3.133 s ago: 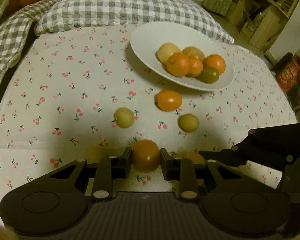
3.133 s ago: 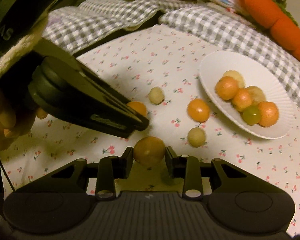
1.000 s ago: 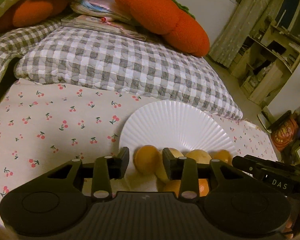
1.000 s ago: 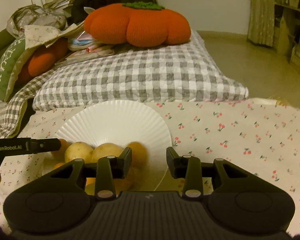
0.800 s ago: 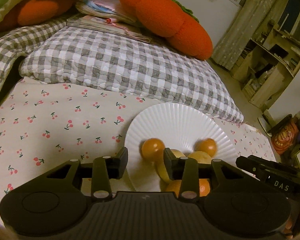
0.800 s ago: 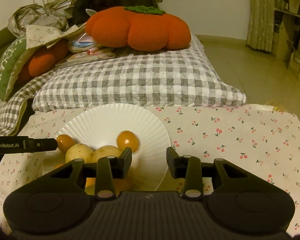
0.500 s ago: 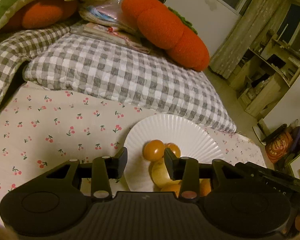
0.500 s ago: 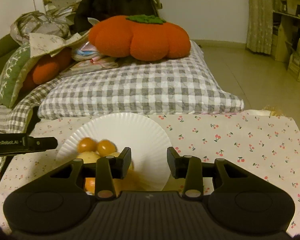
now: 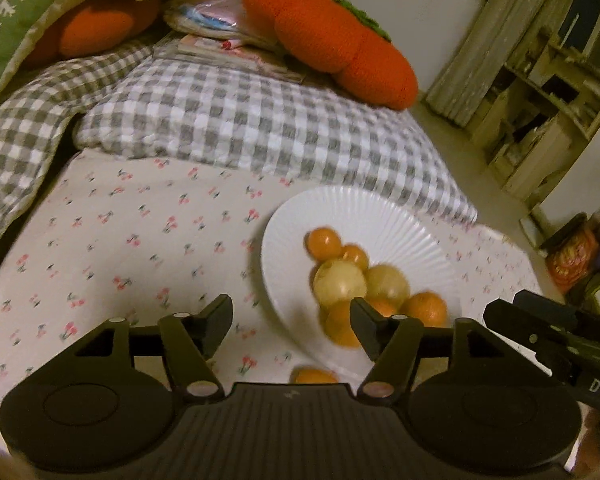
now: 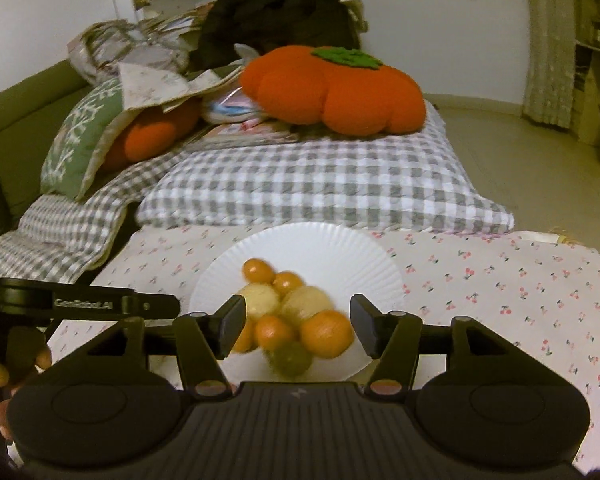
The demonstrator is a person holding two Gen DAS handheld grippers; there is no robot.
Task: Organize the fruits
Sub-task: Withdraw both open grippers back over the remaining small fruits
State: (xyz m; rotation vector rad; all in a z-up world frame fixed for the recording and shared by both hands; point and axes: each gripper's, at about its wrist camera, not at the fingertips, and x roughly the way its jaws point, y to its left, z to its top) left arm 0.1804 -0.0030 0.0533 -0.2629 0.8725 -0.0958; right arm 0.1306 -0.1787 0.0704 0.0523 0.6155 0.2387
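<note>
Both tools have just let go. The left tool (image 9: 291, 322) and the right tool (image 10: 298, 326) have just been spreading their jaws, and nothing sits between either pair now. A few seconds ago each carried a small orange fruit; those two (image 10: 258, 270) now lie at the far end of the heap on the white plate (image 10: 340, 248). One orange fruit (image 9: 314, 376) remains on the cherry cloth (image 9: 120, 240) just near the plate, so I'd say the gathering isn't finished.
</note>
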